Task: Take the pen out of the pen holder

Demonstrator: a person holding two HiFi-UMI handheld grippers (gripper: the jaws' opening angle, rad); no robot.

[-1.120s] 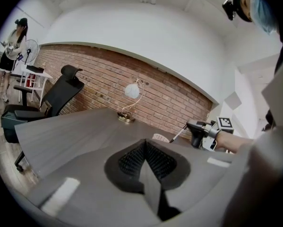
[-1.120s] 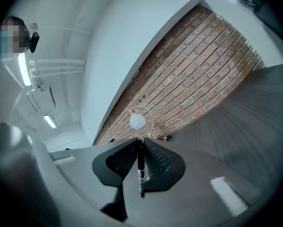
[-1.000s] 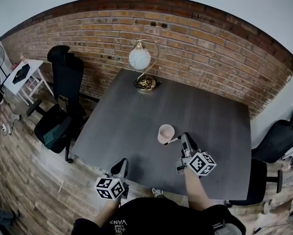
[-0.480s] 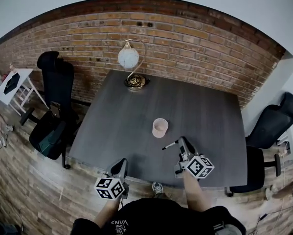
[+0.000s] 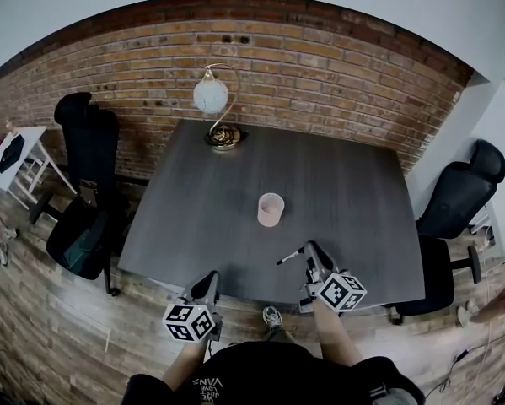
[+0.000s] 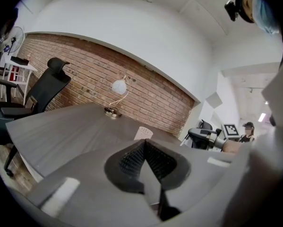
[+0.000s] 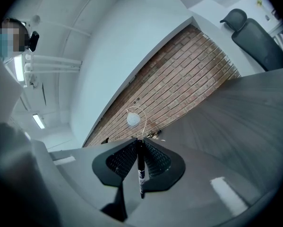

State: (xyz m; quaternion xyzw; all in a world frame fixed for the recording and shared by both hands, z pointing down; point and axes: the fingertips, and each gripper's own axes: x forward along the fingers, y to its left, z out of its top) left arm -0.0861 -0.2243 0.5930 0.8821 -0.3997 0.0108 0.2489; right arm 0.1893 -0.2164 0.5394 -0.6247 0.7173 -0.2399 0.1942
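- Holding the pen (image 7: 141,173) across its jaws, your right gripper (image 5: 309,250) is pinched tight on the barrel, up near the front edge of the worktop (image 5: 353,192).
- Pen holder (image 5: 271,209) stands upright mid-worktop, well apart from the pen, with no pen showing in it, so the taking-out looks done.
- All that's left, I'd judge, is setting the pen down or letting go.
- Your left gripper (image 6: 144,150) has its jaws together on nothing, by the near edge.
- Writing: pale print on the pen's barrel, too small to read.
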